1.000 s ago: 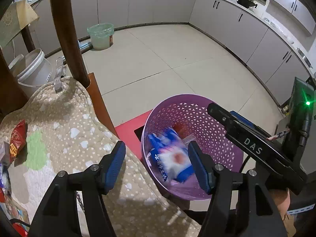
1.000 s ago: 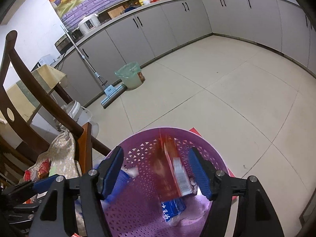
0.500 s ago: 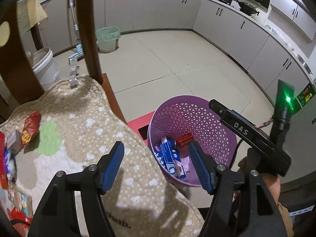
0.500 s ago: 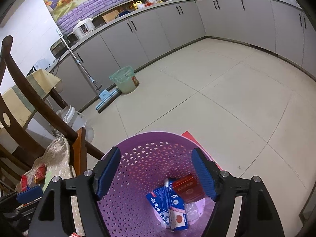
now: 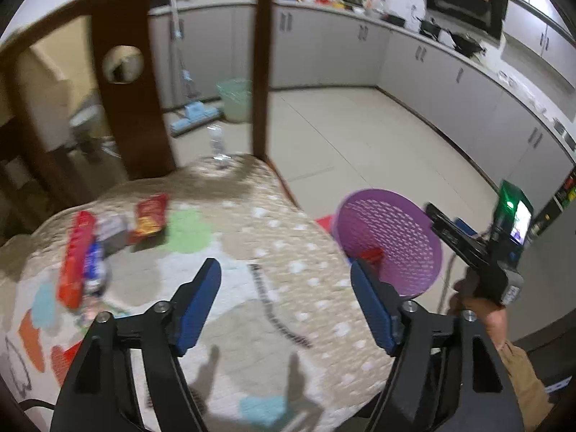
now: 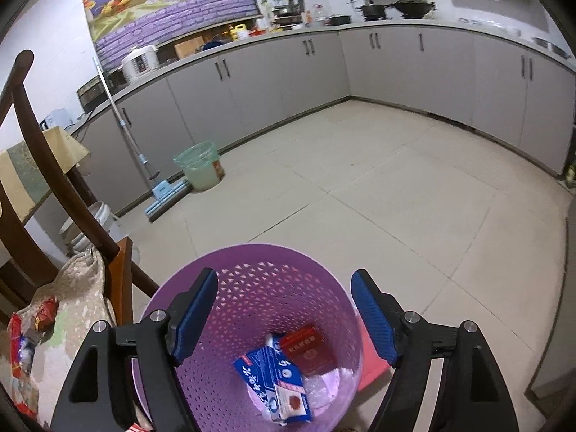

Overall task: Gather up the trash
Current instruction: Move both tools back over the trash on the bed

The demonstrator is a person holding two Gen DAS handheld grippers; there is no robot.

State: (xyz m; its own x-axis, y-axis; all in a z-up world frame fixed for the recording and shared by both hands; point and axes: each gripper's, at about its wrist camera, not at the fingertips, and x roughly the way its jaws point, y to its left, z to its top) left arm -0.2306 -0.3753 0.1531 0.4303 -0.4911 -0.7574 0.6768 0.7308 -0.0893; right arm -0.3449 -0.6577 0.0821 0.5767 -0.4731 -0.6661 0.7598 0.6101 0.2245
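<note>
The left gripper (image 5: 284, 302) hangs over the padded chair cushion (image 5: 273, 244), its blue pads spread wide with nothing between them; its jaws have just been opening. On the cushion to its left lie pieces of trash: a red snack packet (image 5: 150, 214), a long red wrapper (image 5: 75, 253) with a blue-and-white wrapper (image 5: 94, 259) beside it, and a small grey packet (image 5: 112, 226) between the two red ones. The right gripper (image 6: 284, 313) is above the purple basket (image 6: 252, 270), which stands on the floor just beside the chair; its jaws too have just been opening, they stand wide and hold nothing. Down in the basket lie a blue-and-white box (image 6: 268, 381) and a red box (image 6: 307, 351), touching each other, with some clear plastic (image 6: 325, 383) next to them. In the left wrist view the basket shows to the right of the cushion, with the right gripper's black body and the hand (image 5: 482, 309) holding it near the rim. A green bin (image 6: 199, 167) and a mop (image 6: 158, 194) stand farther off on the tiled floor by the cupboards.
</note>
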